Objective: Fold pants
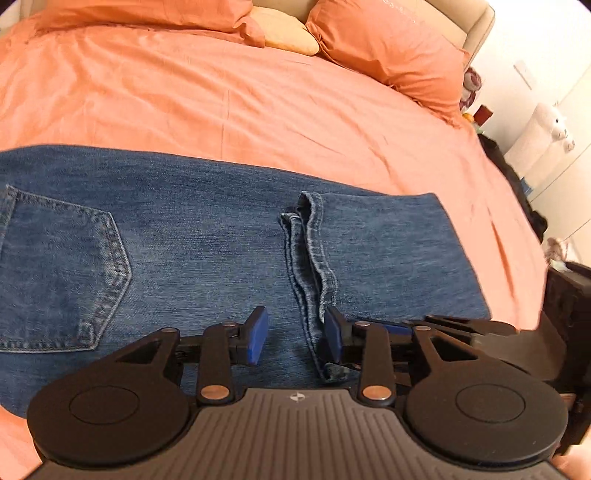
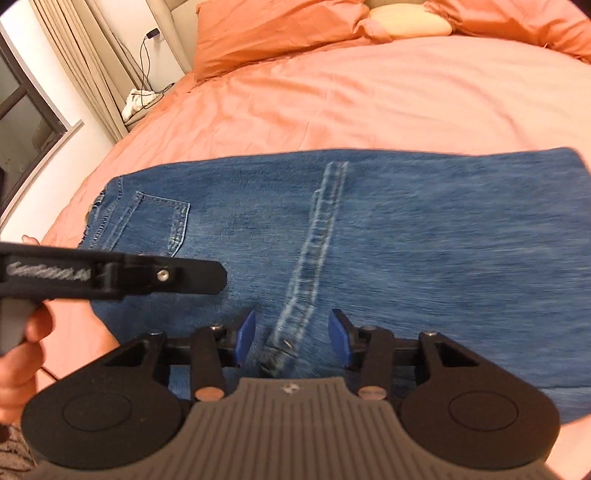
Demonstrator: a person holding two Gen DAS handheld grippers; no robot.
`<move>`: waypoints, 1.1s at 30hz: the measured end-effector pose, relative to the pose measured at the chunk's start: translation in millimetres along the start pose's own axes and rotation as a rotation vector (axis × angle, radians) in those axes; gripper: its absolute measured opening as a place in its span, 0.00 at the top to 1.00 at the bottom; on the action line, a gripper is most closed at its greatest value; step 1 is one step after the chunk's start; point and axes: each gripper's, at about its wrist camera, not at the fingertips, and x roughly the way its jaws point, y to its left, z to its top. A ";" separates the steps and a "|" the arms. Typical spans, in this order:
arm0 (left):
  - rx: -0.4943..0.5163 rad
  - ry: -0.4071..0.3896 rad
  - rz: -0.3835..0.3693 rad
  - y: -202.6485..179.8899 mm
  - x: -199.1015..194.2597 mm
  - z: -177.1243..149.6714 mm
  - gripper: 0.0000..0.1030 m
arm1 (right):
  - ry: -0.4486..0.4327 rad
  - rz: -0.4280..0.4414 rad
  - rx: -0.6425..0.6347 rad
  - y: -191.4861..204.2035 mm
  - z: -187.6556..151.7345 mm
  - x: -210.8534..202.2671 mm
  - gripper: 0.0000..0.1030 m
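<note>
Orange bed point(image 1: 258, 110) is covered by folded jeans point(image 1: 184, 240); left tongs point(image 1: 295, 334) and right tongs point(image 2: 291, 334) are held apart, hems between, nothing clamped. Lettering on the left tool is too blurred to be read.

Bed point(image 1: 295, 110) w/ orange sheet, jeans point(image 1: 184, 240) on top.
Jeans lie flat across near part of sheet, folded over, back pocket up, leg hems mid-panel. At the headboard end: two orange pillows point(image 1: 388, 48) and a pale yellow cushion point(image 1: 288, 33) between them, all resting on the sheet.
</note>
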 end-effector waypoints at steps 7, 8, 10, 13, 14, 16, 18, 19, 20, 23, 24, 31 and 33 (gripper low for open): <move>0.056 -0.001 0.008 -0.3 -4.8 -4.6 0.61 | -0.026 0.016 -0.013 2.2 -0.1 -13.6 0.95; 0.057 0.001 0.001 -0.1 -3.8 -5.2 0.61 | -0.026 0.041 -0.019 4.3 0.6 -22.2 0.95; 0.056 0.010 -0.016 -0.2 0.9 -5.6 0.61 | -0.012 0.065 -0.032 9.5 0.8 -33.4 0.95; 0.025 0.030 -0.028 1.6 11.7 -4.6 0.61 | 0.014 0.035 -0.042 11.7 -0.8 -19.3 0.95; 0.013 0.034 -0.030 2.5 14.3 -4.3 0.61 | 0.025 0.031 -0.018 8.2 -2.1 -10.1 0.95; 0.007 0.038 -0.032 3.0 17.2 -3.6 0.61 | 0.039 0.031 0.020 3.7 -6.3 6.2 0.95; 0.014 0.046 -0.031 2.1 18.8 -2.0 0.61 | 0.033 0.032 0.021 2.4 -10.2 11.5 0.92; 0.024 0.045 -0.029 0.6 19.5 -0.4 0.60 | 0.027 0.036 0.018 1.5 -11.1 9.8 0.90; 0.034 0.043 -0.027 -2.0 21.0 2.5 0.58 | 0.021 0.044 0.016 1.9 -10.8 6.0 0.88; 0.060 0.020 -0.015 -9.3 26.9 10.4 0.47 | -0.010 0.031 -0.004 -0.1 -7.7 -5.8 0.70; 0.068 0.014 -0.012 -10.9 30.0 12.8 0.42 | -0.027 0.016 -0.015 -2.0 -6.3 -13.1 0.71; 0.063 0.010 -0.008 -13.2 66.5 21.2 0.40 | -0.087 -0.180 -0.043 -43.0 -3.1 -46.9 0.69; 0.067 0.007 -0.002 -13.0 76.4 22.6 0.40 | -0.093 -0.208 -0.020 -60.2 -5.2 -54.7 0.69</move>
